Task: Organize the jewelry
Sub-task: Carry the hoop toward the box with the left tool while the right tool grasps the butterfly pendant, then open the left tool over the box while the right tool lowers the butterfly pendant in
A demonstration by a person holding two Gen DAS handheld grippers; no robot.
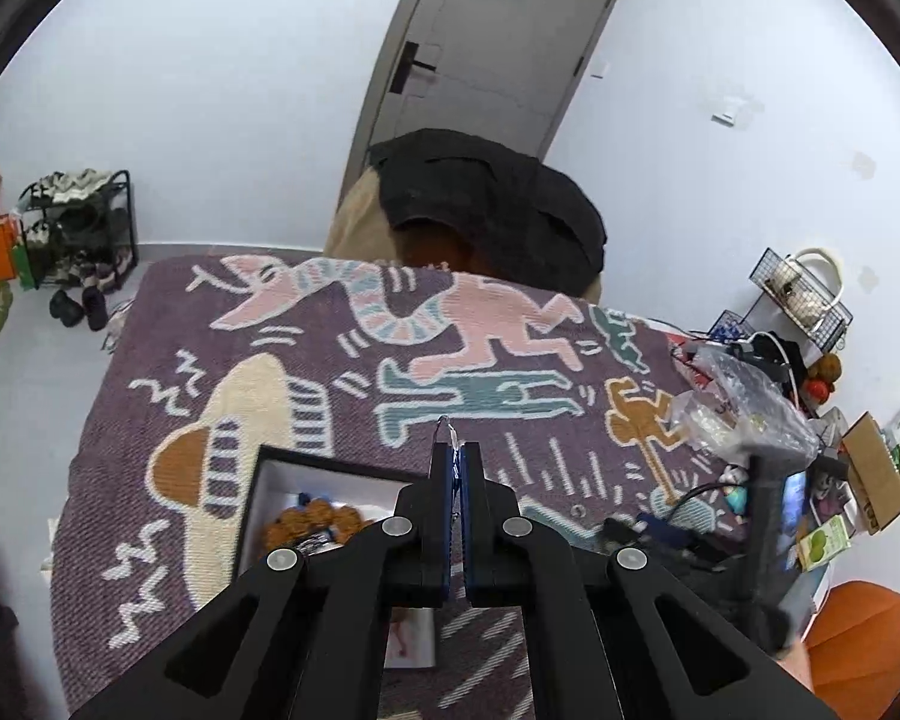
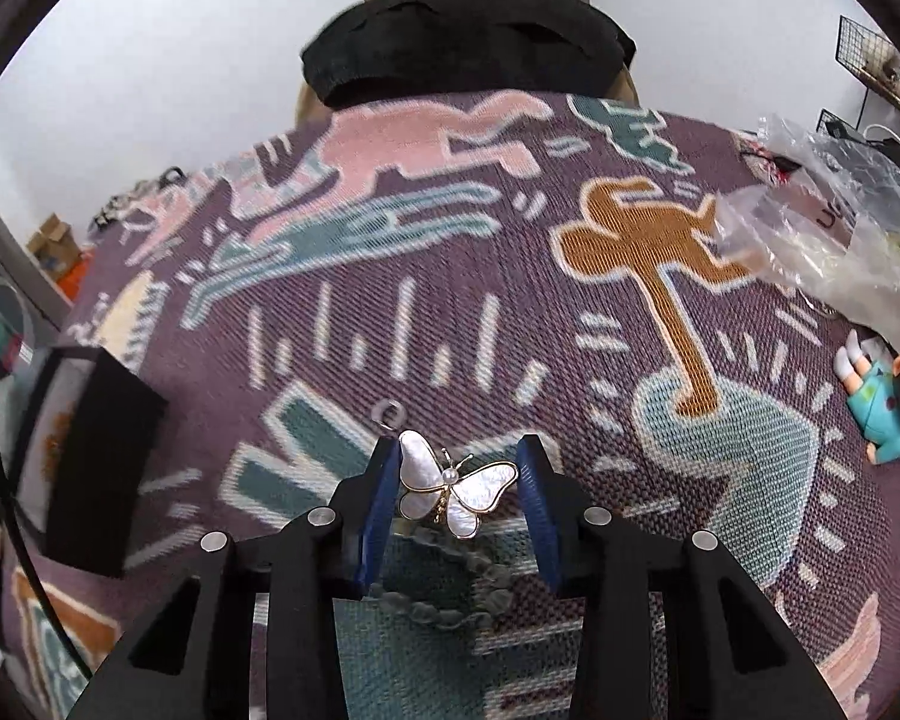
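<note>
My left gripper (image 1: pixel 456 450) is shut on a small silver earring (image 1: pixel 448 429) whose hook sticks out past the fingertips, above the patterned purple blanket (image 1: pixel 342 372). A black jewelry box (image 1: pixel 324 498) with white lining sits just left of it, holding brown flower-shaped pieces (image 1: pixel 312 522). My right gripper (image 2: pixel 459 468) holds a white mother-of-pearl butterfly brooch (image 2: pixel 453 489) between its blue pads (image 2: pixel 384 492), above the blanket. A small silver ring (image 2: pixel 390 412) lies on the blanket just beyond the left pad. A grey-green bead bracelet (image 2: pixel 444 591) lies below the brooch. The box (image 2: pixel 90 468) is at the left.
Clear plastic bags (image 2: pixel 822 240) lie at the right of the blanket. A small figurine (image 2: pixel 876 402) lies near the right edge. A chair with a black garment (image 1: pixel 492 210) stands behind the table. Clutter and wire baskets (image 1: pixel 804 294) sit at the right.
</note>
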